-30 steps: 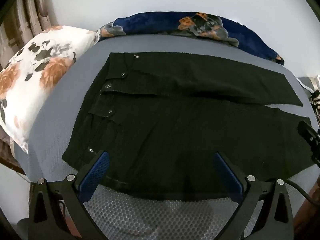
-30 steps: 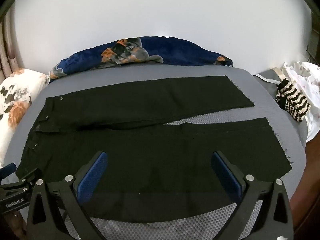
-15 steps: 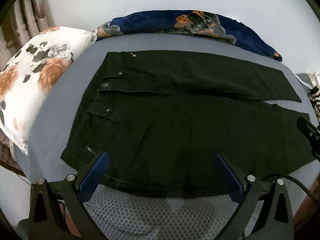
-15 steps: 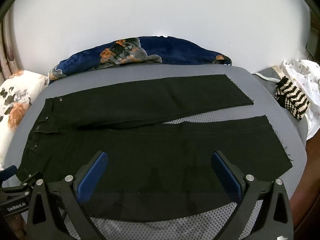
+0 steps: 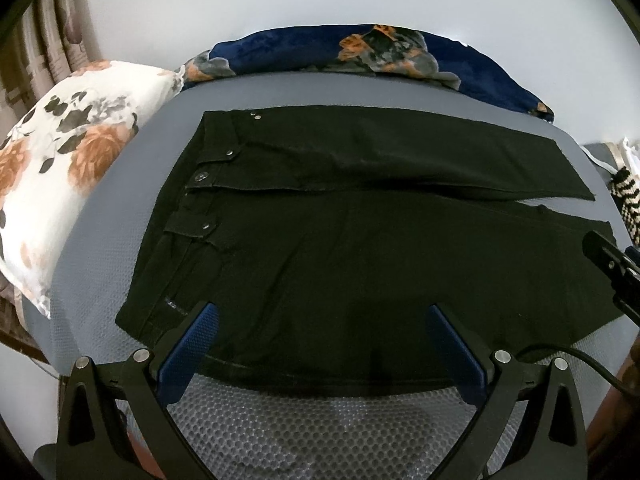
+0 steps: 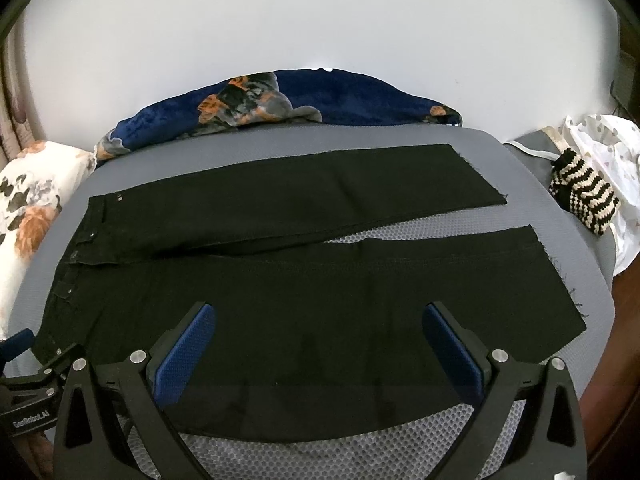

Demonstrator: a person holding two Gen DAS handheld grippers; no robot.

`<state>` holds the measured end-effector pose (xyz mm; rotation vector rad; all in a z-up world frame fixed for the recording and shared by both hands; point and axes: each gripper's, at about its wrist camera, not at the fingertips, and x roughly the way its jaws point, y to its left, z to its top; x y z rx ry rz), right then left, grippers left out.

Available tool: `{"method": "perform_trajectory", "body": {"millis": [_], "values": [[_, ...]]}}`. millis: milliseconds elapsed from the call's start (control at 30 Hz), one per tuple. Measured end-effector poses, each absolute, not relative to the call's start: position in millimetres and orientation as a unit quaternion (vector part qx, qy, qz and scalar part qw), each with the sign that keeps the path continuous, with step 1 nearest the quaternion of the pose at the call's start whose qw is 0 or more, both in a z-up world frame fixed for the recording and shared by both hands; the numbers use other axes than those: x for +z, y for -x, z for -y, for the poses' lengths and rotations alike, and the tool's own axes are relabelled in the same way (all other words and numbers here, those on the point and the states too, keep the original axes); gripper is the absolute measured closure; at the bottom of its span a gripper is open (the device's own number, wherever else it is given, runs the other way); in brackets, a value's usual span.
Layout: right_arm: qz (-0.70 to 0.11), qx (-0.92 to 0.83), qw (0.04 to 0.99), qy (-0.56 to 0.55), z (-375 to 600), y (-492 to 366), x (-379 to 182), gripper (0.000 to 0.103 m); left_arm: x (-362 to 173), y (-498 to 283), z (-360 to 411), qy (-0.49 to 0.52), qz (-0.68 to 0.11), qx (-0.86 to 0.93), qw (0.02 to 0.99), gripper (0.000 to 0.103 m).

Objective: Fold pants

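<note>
Both tongs, left gripper (image 5: pixel 320 354) and right gripper (image 6: pixel 318 350), are hanging wide and empty over black pants (image 6: pixel 280 280) lying flat on a grey mesh bed (image 6: pixel 340 456); floral pillow (image 5: pixel 60 168) and navy blanket (image 6: pixel 320 100) are bordering a white wall (image 6: pixel 320 12).

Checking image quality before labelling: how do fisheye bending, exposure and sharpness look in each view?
Left wrist: bed edge bows strongly; black pants underexposed, folds barely readable; wall washed pale. Right wrist: same bowing; pants near-featureless; frayed hem sharp; no motion blur.
</note>
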<state>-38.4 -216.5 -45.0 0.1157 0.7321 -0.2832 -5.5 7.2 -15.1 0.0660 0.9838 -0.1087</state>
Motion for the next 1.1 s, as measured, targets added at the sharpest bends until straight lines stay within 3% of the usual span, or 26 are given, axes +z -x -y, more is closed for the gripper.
{"method": "perform_trajectory", "body": {"millis": [1100], "values": [[-0.336, -0.137, 0.930, -0.059, 217, 43, -43, 0.000, -1, 7, -6, -0.027, -0.444, -0.053, 0.894, 0.001]]}}
